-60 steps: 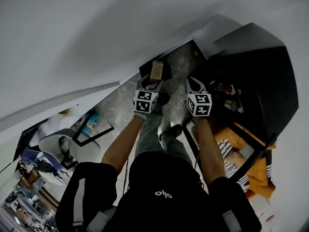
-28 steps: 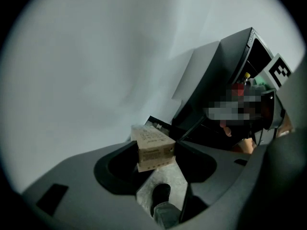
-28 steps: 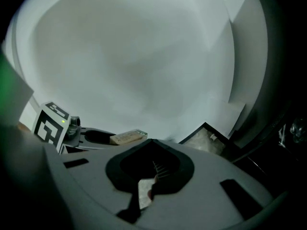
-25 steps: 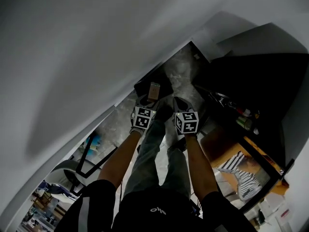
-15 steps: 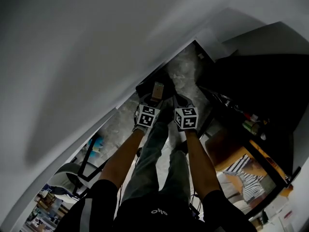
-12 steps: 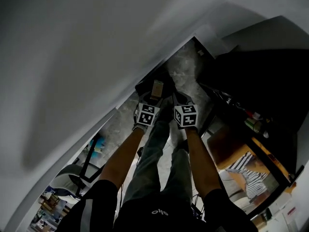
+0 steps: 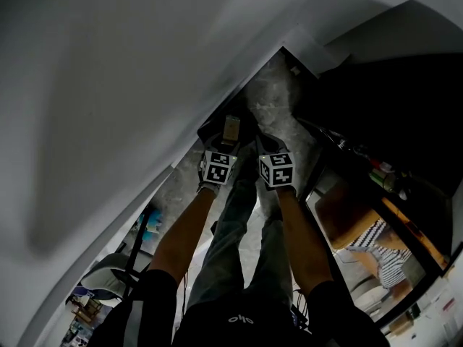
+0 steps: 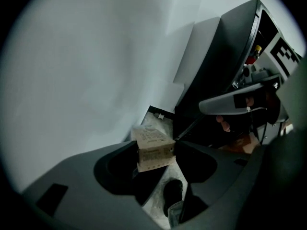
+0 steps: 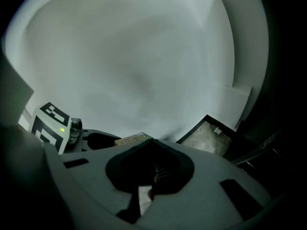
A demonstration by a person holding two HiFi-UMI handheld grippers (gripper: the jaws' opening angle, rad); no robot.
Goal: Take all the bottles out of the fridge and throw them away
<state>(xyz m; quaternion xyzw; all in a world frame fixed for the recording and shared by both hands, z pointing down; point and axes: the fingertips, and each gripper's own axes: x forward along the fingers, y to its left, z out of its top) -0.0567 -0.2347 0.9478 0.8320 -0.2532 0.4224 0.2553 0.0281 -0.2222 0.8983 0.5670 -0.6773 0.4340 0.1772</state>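
In the head view my left gripper is shut on a beige carton, holding it over a dark, bin-like container at the foot of the white wall. The left gripper view shows the carton wedged between both jaws, tilted. My right gripper hangs just right of it, shut and empty; its own view shows the jaws meeting with nothing between them, and the carton's edge beyond. The dark fridge stands open on the right, with small bottles on its shelf.
The white wall fills the left and top. Marbled floor runs between the wall and the fridge. My own legs are below the grippers. A person in a striped top sits at lower right, and a chair stands at lower left.
Both grippers have sunk lower toward the floor, side by side. The carton stays in the left gripper and now sits closer to the dark container. The right gripper stays shut.
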